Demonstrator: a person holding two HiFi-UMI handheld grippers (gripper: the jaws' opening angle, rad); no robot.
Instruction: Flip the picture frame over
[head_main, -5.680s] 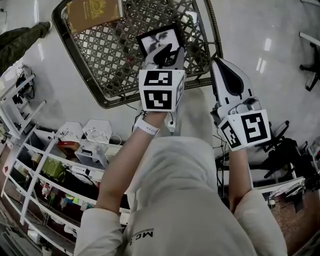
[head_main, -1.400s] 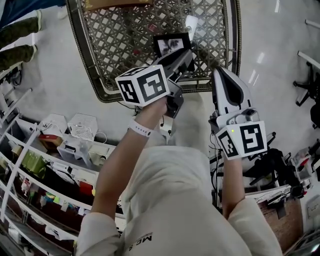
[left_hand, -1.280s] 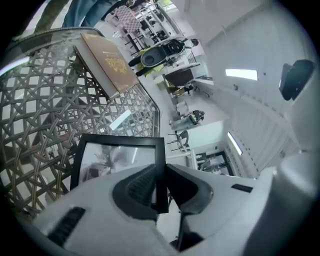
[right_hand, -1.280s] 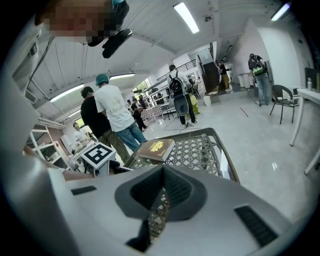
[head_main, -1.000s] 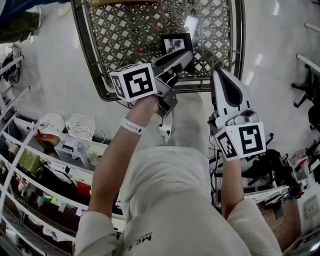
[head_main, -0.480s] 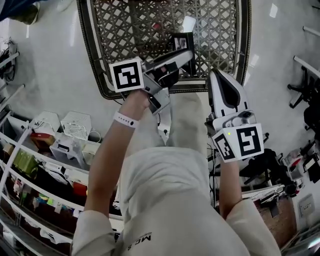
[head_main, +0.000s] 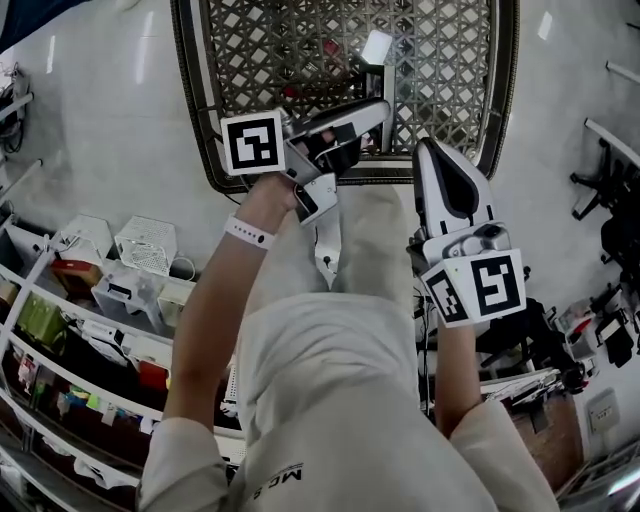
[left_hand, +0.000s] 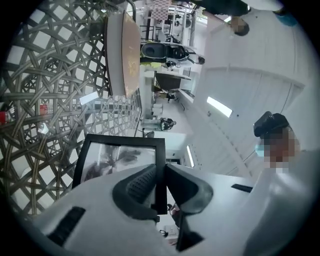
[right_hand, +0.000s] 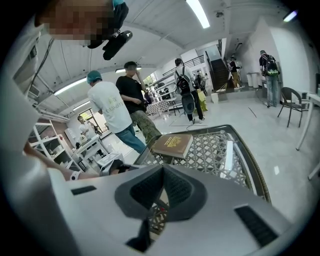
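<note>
Wicker table (head_main: 194, 110) below | left gripper (left_hand: 161, 172) jaws squeeze frame (left_hand: 120, 160) by one edge, so it can turn | frame held up on its side over table, seems half flipped | right gripper (right_hand: 162, 187) jaws shut, empty, by near rim

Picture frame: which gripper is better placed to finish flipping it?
Left. The left gripper is clamped on the picture frame by its edge, holding it over the lattice table. The right gripper is shut and empty, by the table's near rim.
</note>
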